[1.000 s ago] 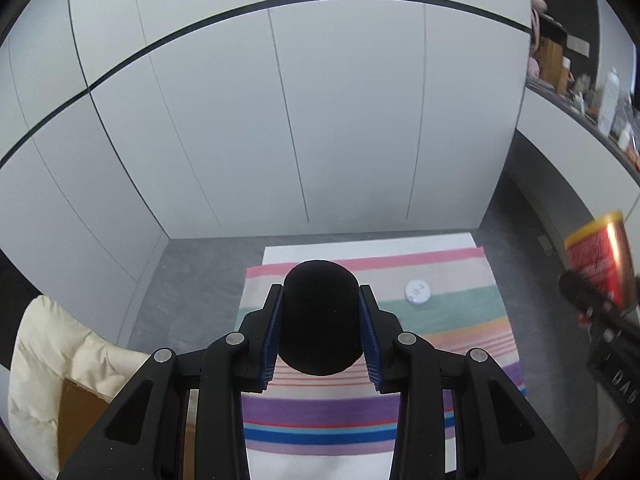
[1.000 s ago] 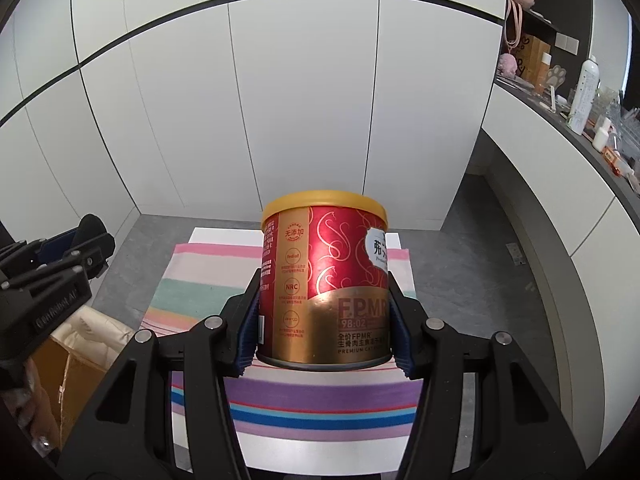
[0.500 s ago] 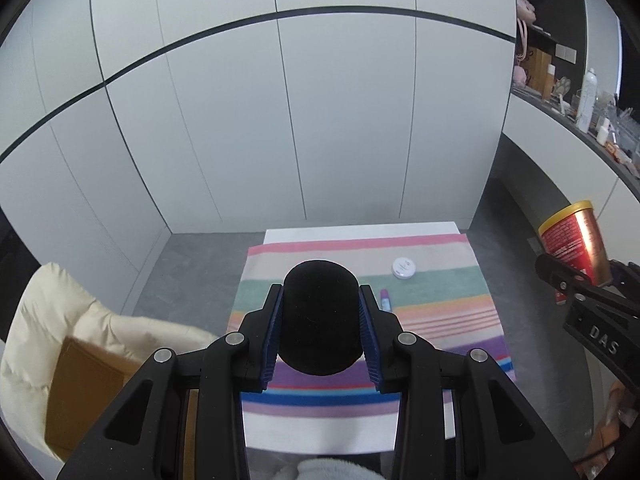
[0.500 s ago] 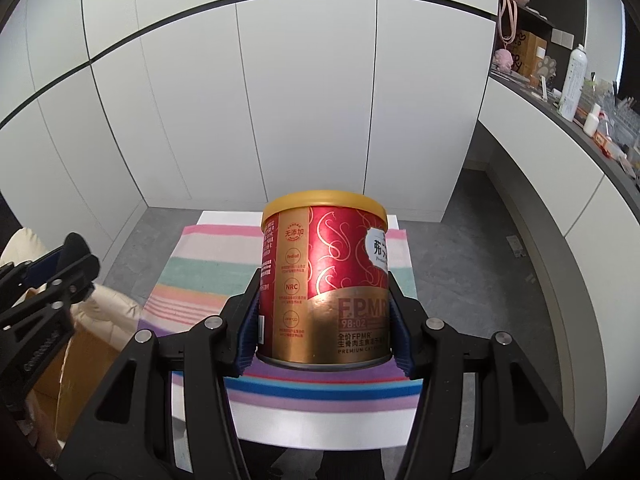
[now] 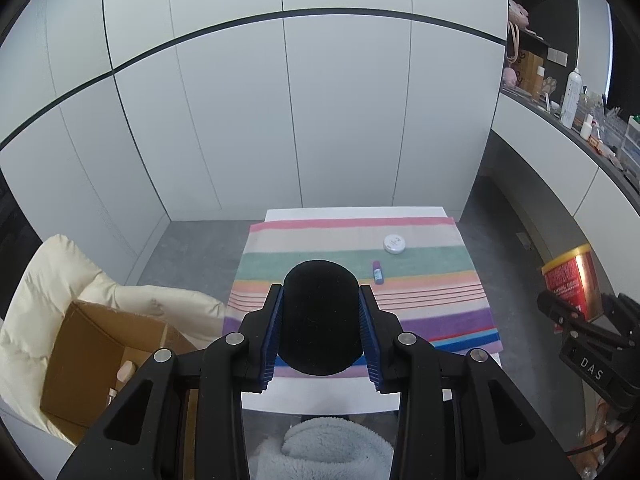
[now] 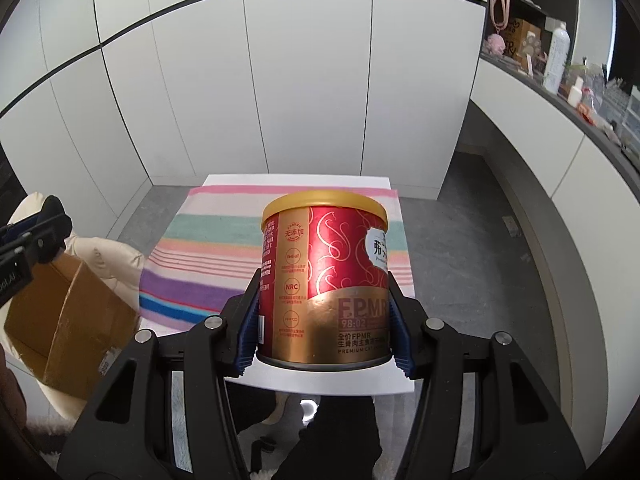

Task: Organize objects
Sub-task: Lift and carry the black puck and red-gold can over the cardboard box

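White cabinet panels with a dark seam wall off the far side of the room, beyond a small worktop [image 5: 320,400] draped with a striped cloth [image 5: 432,300].

The left tool [image 5: 320,322] is closed partway, its blue-ribbed pads [image 5: 274,332] pressed to both sides of a matte black cylinder [image 5: 320,312] with a rounded top, held upright in the air over the near part of the cloth. Ahead of it and slightly right, a small purple tube [image 5: 377,272] lies on the cloth, and farther ahead a round white tin [image 5: 394,244] sits apart from the tube. To its left, off the worktop, an open cardboard box [image 5: 100,360] rests on a cream cushion [image 5: 60,280].

The right tool [image 6: 324,312] is spread wide, its pads clamping a red and gold can [image 6: 326,280] with a yellow lid, upright, printed "FPMR" and "PREMIUM CAT". The can hangs above the worktop's near edge; from the left wrist camera it appears far to the right [image 5: 572,280], past the cloth's edge.
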### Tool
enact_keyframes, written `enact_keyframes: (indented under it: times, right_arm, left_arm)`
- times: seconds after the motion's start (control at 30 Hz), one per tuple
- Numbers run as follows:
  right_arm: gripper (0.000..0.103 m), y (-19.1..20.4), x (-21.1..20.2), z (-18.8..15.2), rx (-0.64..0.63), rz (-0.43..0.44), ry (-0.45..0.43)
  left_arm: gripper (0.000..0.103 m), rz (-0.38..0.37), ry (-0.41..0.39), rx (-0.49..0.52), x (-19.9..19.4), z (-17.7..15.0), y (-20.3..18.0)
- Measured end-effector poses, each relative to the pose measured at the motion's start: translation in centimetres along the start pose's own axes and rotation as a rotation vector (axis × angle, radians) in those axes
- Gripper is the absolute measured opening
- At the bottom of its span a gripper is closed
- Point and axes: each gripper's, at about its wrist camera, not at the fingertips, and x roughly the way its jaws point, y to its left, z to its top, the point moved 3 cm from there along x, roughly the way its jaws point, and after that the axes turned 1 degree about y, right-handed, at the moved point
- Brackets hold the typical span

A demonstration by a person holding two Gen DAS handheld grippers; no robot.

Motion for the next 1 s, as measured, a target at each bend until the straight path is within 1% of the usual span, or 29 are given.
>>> enact_keyframes:
  times: [0.2, 0.33, 0.43, 0.57, 0.63, 0.77, 0.93, 1.0]
  right_arm:
    - [0.056, -0.8, -0.6, -1.9, 0.027, 0.012, 0.021]
    - [0.056, -0.8, -0.3, -2.0, 0.029, 0.011, 0.037]
    - [0.056, -0.3, 0.0, -1.7, 0.025, 0.014, 0.04]
    - [0.056, 1.8, 0.4, -1.2, 0.0, 0.037, 0.045]
    - [0.056, 3.2, 0.6, -1.0, -0.019, 0.056, 0.047]
    - [0.056, 7.5, 1.1, -0.6, -0.082, 0.114, 0.05]
    - [0.056, 14.7, 1.7, -0.2, -0.187, 0.198, 0.057]
    - [0.056, 18.1, 2.0, -0.3, -0.233, 0.243, 0.064]
  left_arm:
    - [0.036, -0.008, 0.004, -0.003, -0.1, -0.5, 0.6]
    - [0.036, -0.024, 0.017, -0.015, 0.4, -0.5, 1.1]
    - [0.036, -0.004, 0.021, -0.028, 0.5, -0.9, 2.2]
    - [0.036, 0.031, 0.034, -0.071, 0.5, -1.6, 5.0]
    - [0.037, 0.058, 0.034, -0.103, 0.3, -2.0, 7.0]
    - [0.037, 0.124, 0.037, -0.176, -0.2, -3.1, 11.9]
    - [0.037, 0.209, 0.057, -0.29, -0.9, -5.3, 19.0]
    - [0.037, 0.262, 0.062, -0.332, -1.4, -6.5, 22.0]
